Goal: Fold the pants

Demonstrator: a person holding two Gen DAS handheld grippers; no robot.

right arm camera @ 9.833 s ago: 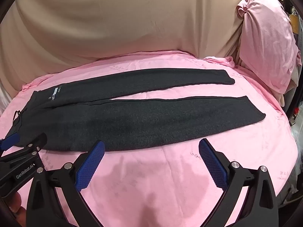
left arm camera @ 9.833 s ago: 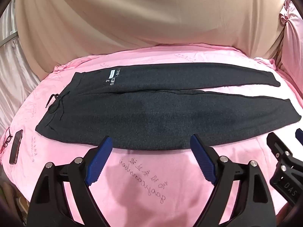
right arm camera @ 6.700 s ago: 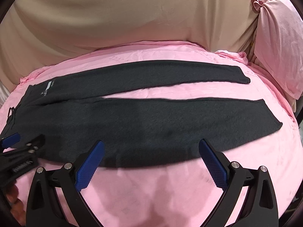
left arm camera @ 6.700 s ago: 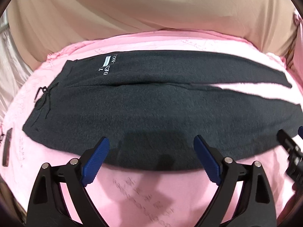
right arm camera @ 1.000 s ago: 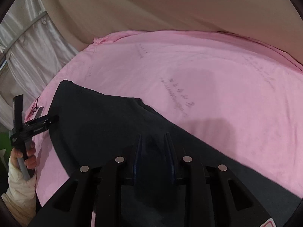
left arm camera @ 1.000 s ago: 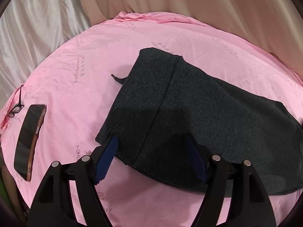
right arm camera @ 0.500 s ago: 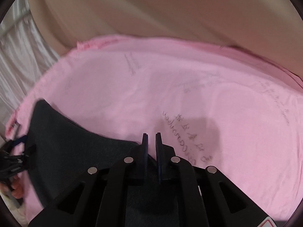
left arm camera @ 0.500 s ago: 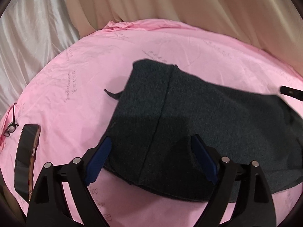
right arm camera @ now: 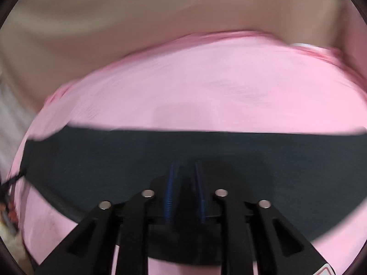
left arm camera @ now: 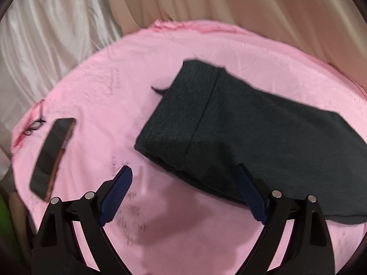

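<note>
L gripper [left arm camera: 183, 182]: jaws wide apart, holding nothing, right pad overlapping pants [left arm camera: 263, 135] edge. R gripper [right arm camera: 184, 185]: jaws nearly closed w/ dark fabric of the pants [right arm camera: 183, 151] between them, view blurred. Pants lie folded on pink sheet [left arm camera: 110, 96]; sheet's writing illegible. Phone [left arm camera: 52, 154], glasses [left arm camera: 34, 126] at left.

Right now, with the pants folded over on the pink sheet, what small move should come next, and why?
Probably open the right hand-held gripper and lift it away. Its blue pads look nearly closed over the dark pants, though blur hides whether cloth is pinched. The left hand-held gripper is already open, and the pants lie flat on the pink sheet.
</note>
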